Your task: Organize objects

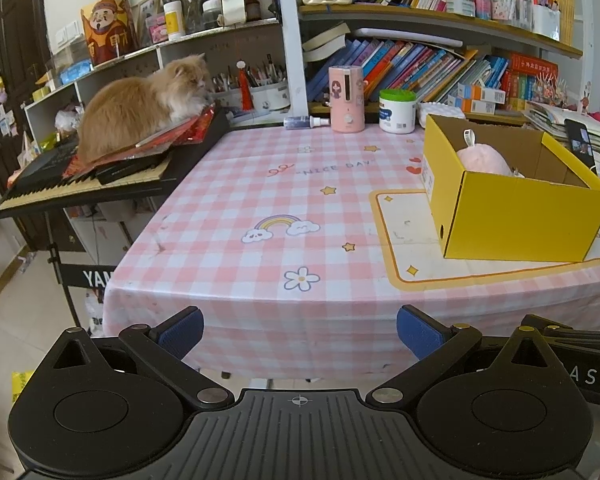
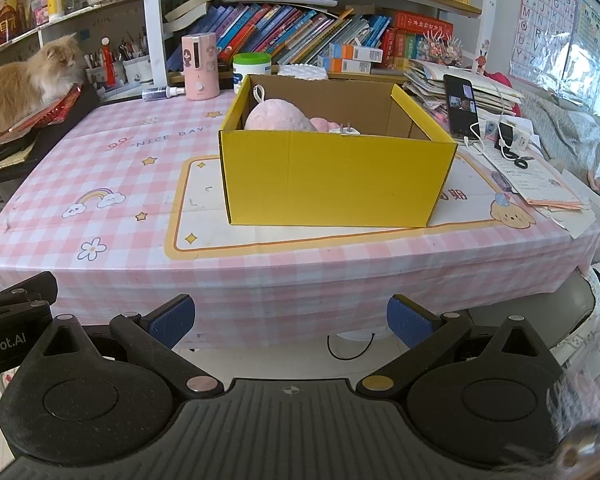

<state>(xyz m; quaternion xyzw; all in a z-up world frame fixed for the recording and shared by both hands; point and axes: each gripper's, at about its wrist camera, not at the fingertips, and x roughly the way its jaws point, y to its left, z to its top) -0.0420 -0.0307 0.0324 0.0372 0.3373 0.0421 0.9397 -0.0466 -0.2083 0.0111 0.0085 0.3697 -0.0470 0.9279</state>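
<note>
Left wrist view: left gripper (image 1: 300, 334) empty, jaws wide apart, back off the table edge. Yellow box (image 1: 516, 216) lies ahead and to its right, pink plush (image 1: 485, 160) inside.

Right wrist view: right gripper (image 2: 291, 322) also spread, empty. The box sits straight ahead, long side facing the jaws, so right is probably nearer. White charger plug (image 2: 345, 129) inside; contents partly hidden.

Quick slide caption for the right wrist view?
Open right gripper faces yellow box holding pink plush and white charger.
</note>
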